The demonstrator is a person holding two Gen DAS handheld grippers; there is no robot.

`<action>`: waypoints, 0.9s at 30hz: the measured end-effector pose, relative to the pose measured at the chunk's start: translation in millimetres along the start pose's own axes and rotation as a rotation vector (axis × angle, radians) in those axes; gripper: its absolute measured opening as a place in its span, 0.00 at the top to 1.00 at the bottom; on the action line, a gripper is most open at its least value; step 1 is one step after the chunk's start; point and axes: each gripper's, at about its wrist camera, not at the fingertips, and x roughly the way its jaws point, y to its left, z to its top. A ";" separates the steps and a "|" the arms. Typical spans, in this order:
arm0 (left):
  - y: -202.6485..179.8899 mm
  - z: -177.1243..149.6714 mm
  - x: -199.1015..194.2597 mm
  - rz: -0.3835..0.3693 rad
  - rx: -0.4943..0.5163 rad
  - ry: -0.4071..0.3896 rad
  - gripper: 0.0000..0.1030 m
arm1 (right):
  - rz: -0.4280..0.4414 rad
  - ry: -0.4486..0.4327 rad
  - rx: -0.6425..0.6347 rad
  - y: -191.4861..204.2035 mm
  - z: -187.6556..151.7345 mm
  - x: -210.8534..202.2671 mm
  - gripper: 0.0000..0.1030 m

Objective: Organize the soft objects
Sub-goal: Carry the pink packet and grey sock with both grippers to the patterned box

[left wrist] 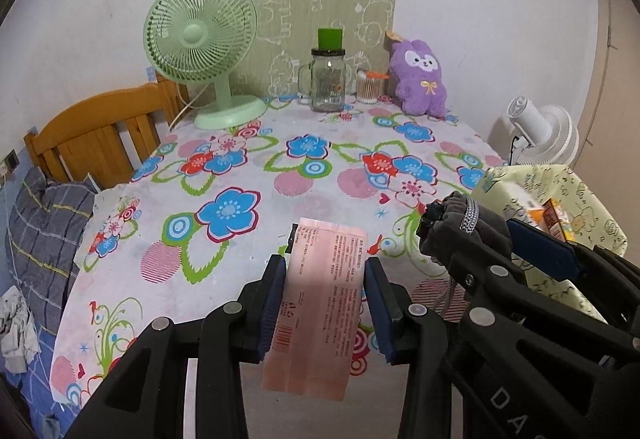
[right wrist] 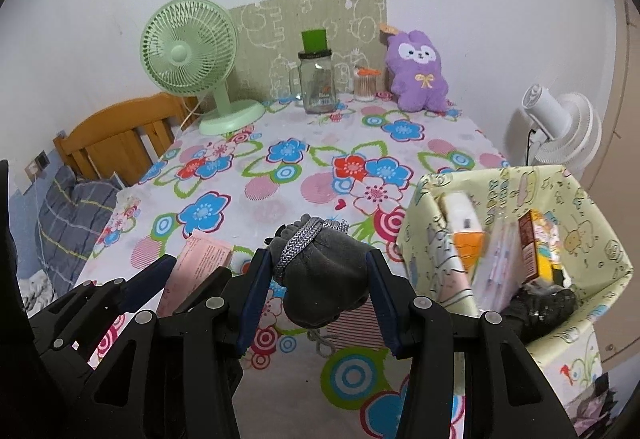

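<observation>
Grey fabric drawstring pouch (right wrist: 320, 271) w/ silver cord is hanging clamped in right gripper (right wrist: 316, 291), just left of pale-yellow printed storage box (right wrist: 600, 239). Flat pink printed packet (left wrist: 320, 303) is sitting pinched betw. left gripper (left wrist: 326, 299) fingers, above floral tablecloth (left wrist: 240, 167).
</observation>
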 end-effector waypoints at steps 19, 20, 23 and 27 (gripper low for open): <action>-30.3 14.7 -45.9 -0.021 0.033 -0.108 0.61 | -0.017 -0.100 -0.004 -17.7 11.8 -55.4 0.50; -32.2 15.7 -46.8 -0.024 0.033 -0.115 0.61 | -0.015 -0.104 -0.005 -20.0 12.9 -57.0 0.50; -37.9 18.4 -47.3 -0.037 0.036 -0.125 0.61 | -0.020 -0.120 -0.012 -24.0 14.9 -60.6 0.50; -45.0 22.3 -44.8 -0.045 0.042 -0.127 0.61 | -0.023 -0.121 -0.014 -31.1 18.3 -60.9 0.50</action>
